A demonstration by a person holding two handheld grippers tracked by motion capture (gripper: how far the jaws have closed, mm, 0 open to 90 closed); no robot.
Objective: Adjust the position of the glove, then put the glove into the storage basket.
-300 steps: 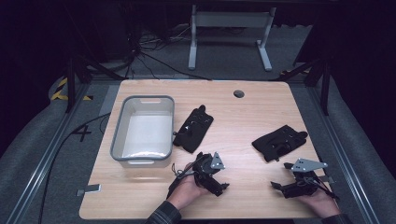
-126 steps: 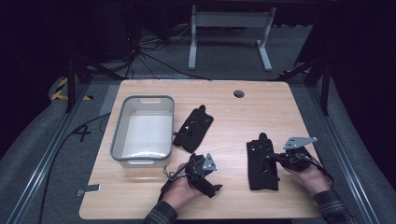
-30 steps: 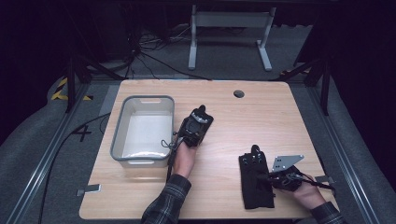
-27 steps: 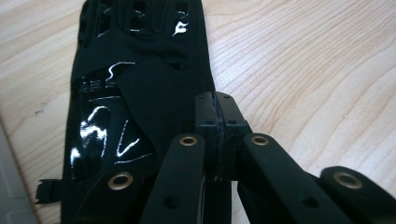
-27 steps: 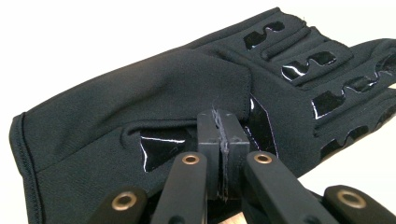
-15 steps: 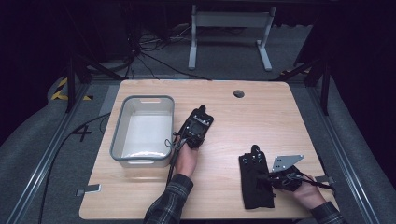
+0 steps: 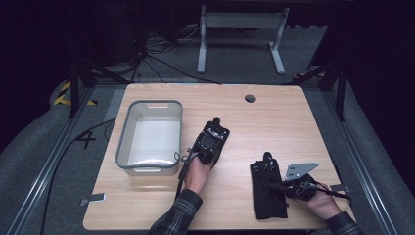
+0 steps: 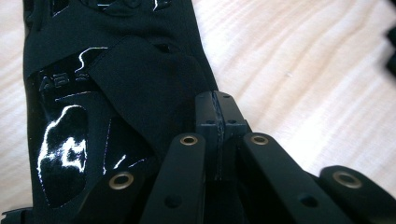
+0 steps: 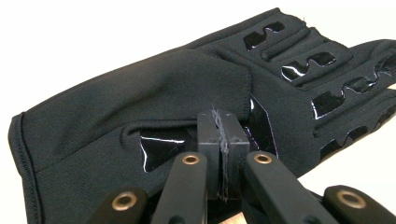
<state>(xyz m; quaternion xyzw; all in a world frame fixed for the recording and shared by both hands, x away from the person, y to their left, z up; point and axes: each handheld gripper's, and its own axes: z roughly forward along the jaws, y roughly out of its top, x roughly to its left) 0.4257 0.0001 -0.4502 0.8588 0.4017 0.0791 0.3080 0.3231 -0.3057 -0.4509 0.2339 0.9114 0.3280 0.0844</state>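
**Both grippers pressed shut, each on a black glove**

Left gripper [image 7: 211, 142]: jaws closed flat against each other, no gap between the pads in its own view. Tips lying over the cuff end of the left glove [image 8: 107, 93], against the strap flap near the glove's edge; whether any fabric is actually nipped between the pads cannot be told. Seen from above, resting on top of that glove near the middle of the table [image 7: 274, 112], just right of the grey bin [image 7: 149, 137], apart from the bin's wall. Held by the left hand [image 7: 195, 176], plaid sleeve below.

Right gripper [image 7: 284, 186]: jaws likewise pressed together, pads meeting in a thin seam. Tips set against the back of the right glove [image 9: 163, 93], beside its strap and a glossy patch; a pinch of cloth not clearly visible. From above, pointing in at the right edge of that glove, which lies lengthwise near the table's front right edge, fingers away from the person. Grey three-cornered plate upward, right hand [image 7: 320, 203] behind.

Two gloves well apart.
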